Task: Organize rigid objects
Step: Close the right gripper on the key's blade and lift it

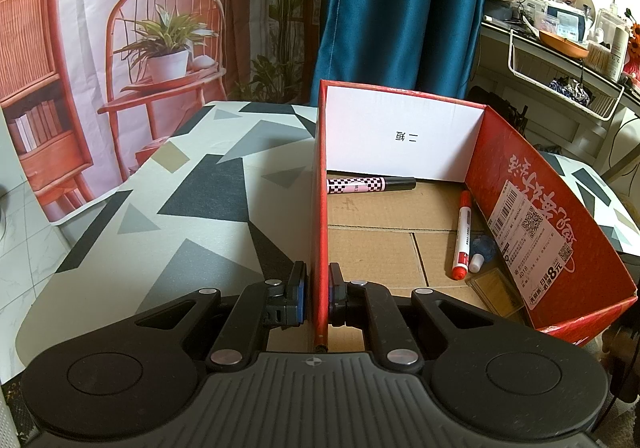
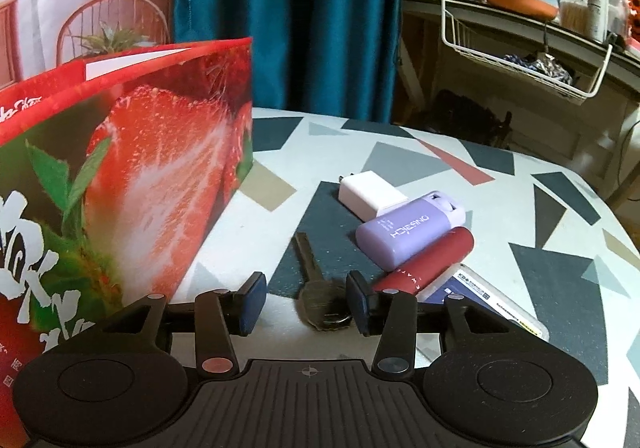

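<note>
We see the left claw (image 1: 318, 298) pinching the near end of the box's (image 1: 560, 248) left wall, one pad on each side of the red card, pressed tight. The box stands open-topped on the tabletop (image 1: 192, 207) toward its far edge, with a white card across its far wall. Inside it, a checkered pen (image 1: 368, 184) lies along the far wall, a red marker (image 1: 463, 236) lies beside the right wall, and a small white-capped bottle (image 1: 478, 262) and a flat yellow case (image 1: 496, 288) sit near the same wall, closer to us.

In the right wrist view our right claw (image 2: 306, 302) is spread, its pads touching nothing; a key (image 2: 316, 288) lies on the tabletop between them, nearer the right pad. Just beyond, toward the right edge, lie a white charger (image 2: 370, 193), a purple case (image 2: 408, 234) touching it, a dark red tube (image 2: 428, 264) against the purple case, and a blue-and-white packet (image 2: 488, 300) under the tube. The box's strawberry-printed outer wall stands at the left.
</note>
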Motion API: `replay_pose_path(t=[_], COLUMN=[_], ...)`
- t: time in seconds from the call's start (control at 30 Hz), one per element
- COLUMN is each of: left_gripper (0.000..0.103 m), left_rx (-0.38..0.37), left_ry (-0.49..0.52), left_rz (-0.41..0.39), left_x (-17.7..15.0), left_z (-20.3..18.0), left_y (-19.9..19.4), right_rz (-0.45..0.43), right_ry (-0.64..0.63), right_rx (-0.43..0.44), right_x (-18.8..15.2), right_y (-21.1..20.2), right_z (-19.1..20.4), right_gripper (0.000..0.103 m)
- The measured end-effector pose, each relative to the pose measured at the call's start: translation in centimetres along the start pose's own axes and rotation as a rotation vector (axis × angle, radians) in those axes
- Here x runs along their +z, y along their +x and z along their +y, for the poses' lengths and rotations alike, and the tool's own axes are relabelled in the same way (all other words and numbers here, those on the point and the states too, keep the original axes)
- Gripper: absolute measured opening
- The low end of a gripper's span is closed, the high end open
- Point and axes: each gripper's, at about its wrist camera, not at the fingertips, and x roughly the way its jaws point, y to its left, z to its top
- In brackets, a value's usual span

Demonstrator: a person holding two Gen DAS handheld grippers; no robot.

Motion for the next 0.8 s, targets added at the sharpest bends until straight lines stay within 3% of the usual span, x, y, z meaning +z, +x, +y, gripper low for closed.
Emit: replay_pose_path(t=[0.37, 0.47, 0.53, 0.77, 0.8], left_gripper=[0.011, 0.011, 0.011, 0.011, 0.011], left_rx=[0.000, 0.000, 0.001, 0.001, 0.001], left_ry=[0.000, -0.001, 0.000, -0.001, 0.000], left_rz=[0.000, 0.000, 0.000, 0.000, 0.000], left_x=[0.0, 0.0, 0.0, 0.0, 0.0], left_z=[-0.1, -0.1, -0.1, -0.1, -0.1], left_y=[0.0, 0.0, 0.0, 0.0, 0.0], right_rz=[0.032, 0.027, 0.024, 0.011, 0.001], right_ry=[0.064, 0.071, 0.074, 0.105, 0.112], right_rx=[0.001, -0.007, 0.007, 0.031, 0.042], right_x=[0.2, 0.2, 0.1, 0.0, 0.0], right_y=[0.6, 0.6, 0.5, 0.3, 0.2], right_z=[-1.0, -1.2, -1.3, -1.7, -1.8], right_gripper=[0.043, 0.036, 0.023, 0.020, 0.012])
